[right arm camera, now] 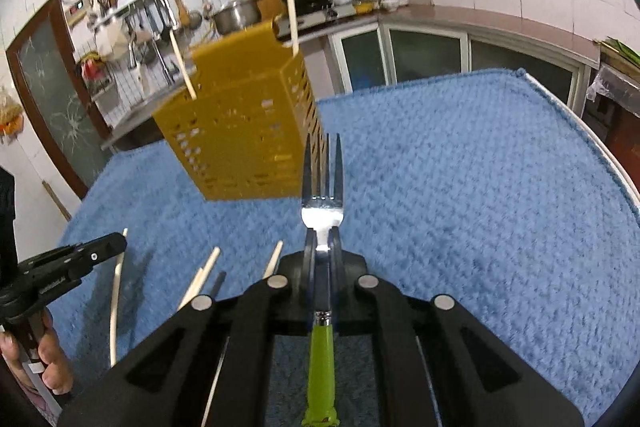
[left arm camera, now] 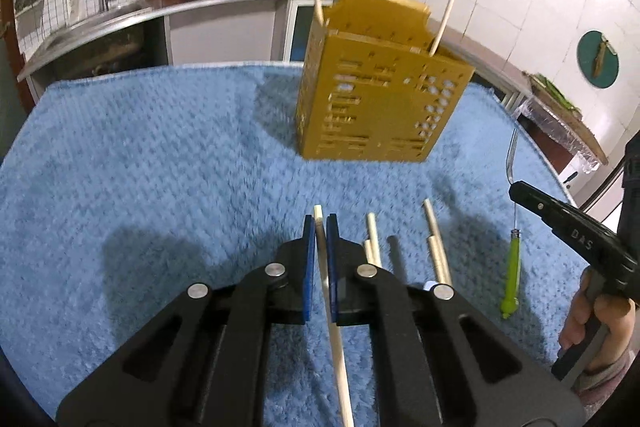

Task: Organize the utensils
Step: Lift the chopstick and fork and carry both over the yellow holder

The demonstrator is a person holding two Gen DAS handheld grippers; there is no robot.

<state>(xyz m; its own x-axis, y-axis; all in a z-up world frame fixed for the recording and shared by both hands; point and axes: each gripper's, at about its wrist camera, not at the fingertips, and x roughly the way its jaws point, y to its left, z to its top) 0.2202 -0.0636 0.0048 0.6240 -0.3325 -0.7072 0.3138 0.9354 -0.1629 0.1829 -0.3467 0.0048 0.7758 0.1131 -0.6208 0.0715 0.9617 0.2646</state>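
While both tongs hover over the blue desk (left arm camera: 160,167) | left tongs (left arm camera: 320,223) clamp chopstick (left arm camera: 338,347) | right tongs (right arm camera: 323,243) clamp fork (right arm camera: 322,203) | caddy (left arm camera: 372,99) far

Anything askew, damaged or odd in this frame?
The glass door panel behind the yellow utensil holder is cracked in a starburst. Loose chopsticks lie scattered on the blue mat.
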